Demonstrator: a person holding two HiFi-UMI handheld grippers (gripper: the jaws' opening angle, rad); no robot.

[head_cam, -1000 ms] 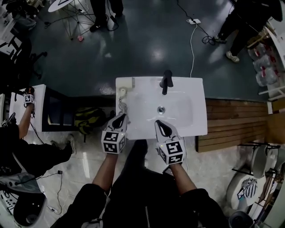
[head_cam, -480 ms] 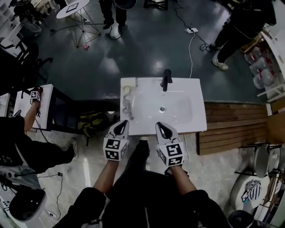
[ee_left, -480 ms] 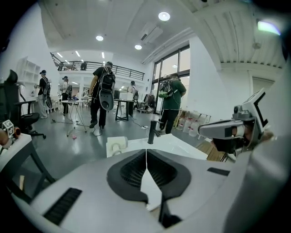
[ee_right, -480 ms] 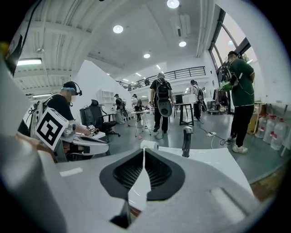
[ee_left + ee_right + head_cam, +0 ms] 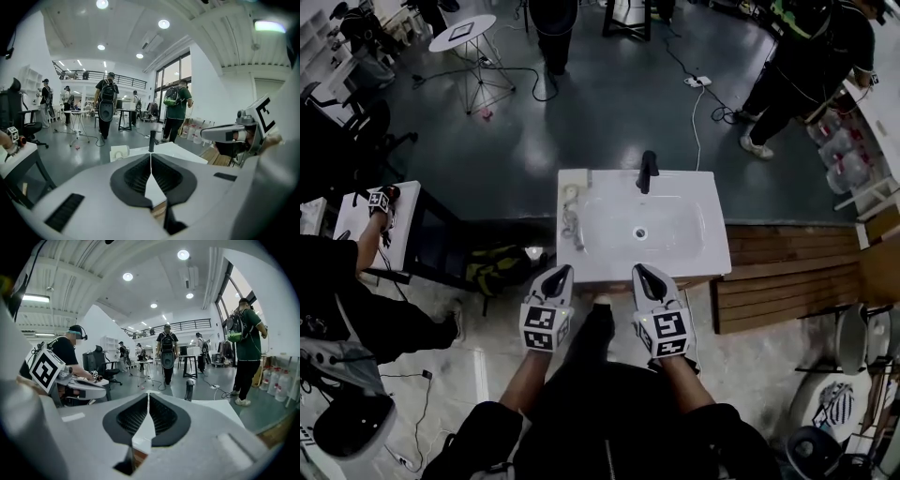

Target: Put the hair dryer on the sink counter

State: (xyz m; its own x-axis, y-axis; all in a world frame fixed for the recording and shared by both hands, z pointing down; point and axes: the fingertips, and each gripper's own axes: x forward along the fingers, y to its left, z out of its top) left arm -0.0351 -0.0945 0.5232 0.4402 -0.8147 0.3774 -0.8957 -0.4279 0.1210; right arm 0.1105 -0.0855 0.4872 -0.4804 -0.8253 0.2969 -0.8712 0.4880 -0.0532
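Two for two on shut jaws: left gripper point(image 5: 560, 273) pressed pad to pad with nothing between, right gripper point(image 5: 642, 272) just the same, empty. Parked side by side just off the near edge of the sink counter point(image 5: 712, 267), pointing across the basin toward the faucet point(image 5: 648, 171).

Looking for the hair dryer point(image 5: 570, 194) now, and spotting what appears to be it on the narrow left strip of the counter, pale body up by the far left corner, cord point(image 5: 573, 228) trailing back toward the near edge. Too small from up here to pick out nozzle or handle, so no calling its exact heading; taken with the cord, though, laid lengthwise along that strip, far to near.

Sits almost dead ahead of the left gripper's tips, well apart from them, and up and off to the left of the right one's. Nearer to the left, clearly. Reads as job done: already on the counter, nothing left to carry. Should any nudge be wanted, better taken from the left.
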